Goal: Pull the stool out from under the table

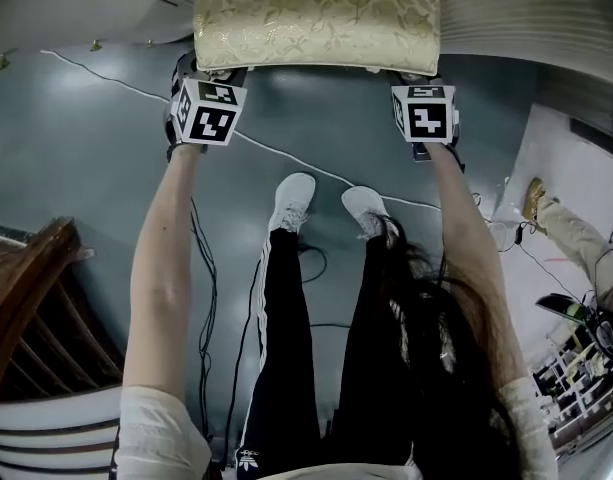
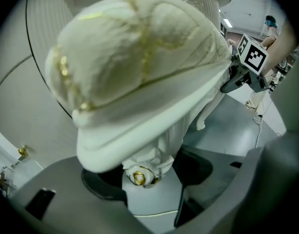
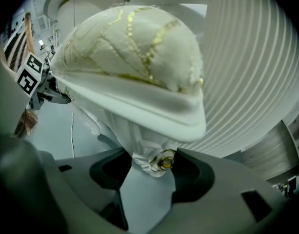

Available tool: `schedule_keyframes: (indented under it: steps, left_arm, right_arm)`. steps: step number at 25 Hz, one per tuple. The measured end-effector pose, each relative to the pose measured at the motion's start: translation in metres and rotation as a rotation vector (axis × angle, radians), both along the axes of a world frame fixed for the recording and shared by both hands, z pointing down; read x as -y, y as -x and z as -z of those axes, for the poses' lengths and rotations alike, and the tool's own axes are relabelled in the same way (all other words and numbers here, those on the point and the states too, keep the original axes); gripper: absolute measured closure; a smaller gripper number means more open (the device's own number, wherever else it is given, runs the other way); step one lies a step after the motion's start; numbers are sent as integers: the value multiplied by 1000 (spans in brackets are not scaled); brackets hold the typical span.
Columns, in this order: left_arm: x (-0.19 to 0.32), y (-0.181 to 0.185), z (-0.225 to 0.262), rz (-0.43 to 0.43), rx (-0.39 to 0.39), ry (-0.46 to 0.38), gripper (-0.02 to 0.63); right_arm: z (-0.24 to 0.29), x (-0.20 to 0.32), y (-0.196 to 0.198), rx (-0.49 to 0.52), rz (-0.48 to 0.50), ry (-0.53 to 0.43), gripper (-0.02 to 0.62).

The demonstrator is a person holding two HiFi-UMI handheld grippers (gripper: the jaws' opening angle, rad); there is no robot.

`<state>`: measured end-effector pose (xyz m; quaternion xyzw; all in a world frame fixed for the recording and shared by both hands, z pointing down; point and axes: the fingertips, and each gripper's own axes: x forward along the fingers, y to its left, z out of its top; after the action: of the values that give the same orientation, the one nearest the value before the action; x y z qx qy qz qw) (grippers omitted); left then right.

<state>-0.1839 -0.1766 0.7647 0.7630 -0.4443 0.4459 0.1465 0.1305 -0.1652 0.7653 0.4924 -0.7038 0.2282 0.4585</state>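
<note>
Stool legs [image 2: 148, 152] are pinched by the left gripper [image 2: 151, 194] and right gripper [image 3: 148, 189], but the pull from the table [image 1: 556, 13] looks barely started.

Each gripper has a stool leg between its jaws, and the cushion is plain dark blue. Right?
Not quite: the head view shows the cushion cream with a gold leaf pattern. The left gripper and right gripper do each have a stool leg between their jaws.
</note>
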Motion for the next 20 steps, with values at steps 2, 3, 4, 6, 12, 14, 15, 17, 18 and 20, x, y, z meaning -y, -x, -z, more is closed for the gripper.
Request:
schedule_keyframes:
  steps: [2, 3, 4, 6, 12, 14, 15, 17, 18, 20]
  left_arm:
    - [-18, 6, -1, 11, -12, -10, 302]
    - [-30, 11, -2, 11, -17, -13, 302]
    - [-40, 15, -4, 8, -20, -15, 302]
    - [-52, 18, -6, -1, -26, -15, 302]
    - [-46, 21, -4, -34, -23, 1, 302]
    - [-55, 23, -9, -42, -17, 12, 302]
    - [-67, 24, -13, -45, -14, 16, 302]
    - [-104, 24, -20, -58, -11, 16, 302]
    - [-122, 24, -20, -70, -11, 12, 302]
    - [-144, 26, -16, -91, -5, 4, 302]
  right_arm:
    - [0, -16, 6, -9, 0, -3, 328]
    - [-1, -27, 11, -11, -3, -2, 328]
    - [-3, -38, 15, -12, -6, 1, 328]
    - [-5, -48, 18, -16, -3, 8, 328]
    - [-2, -51, 21, -12, -39, 19, 328]
    - [-5, -62, 24, -17, -54, 17, 327]
    - [-8, -76, 25, -22, -60, 14, 327]
    - [-12, -119, 25, -30, -76, 2, 328]
    - [-12, -141, 25, -33, -85, -5, 328]
    - [-8, -169, 28, -36, -93, -7, 328]
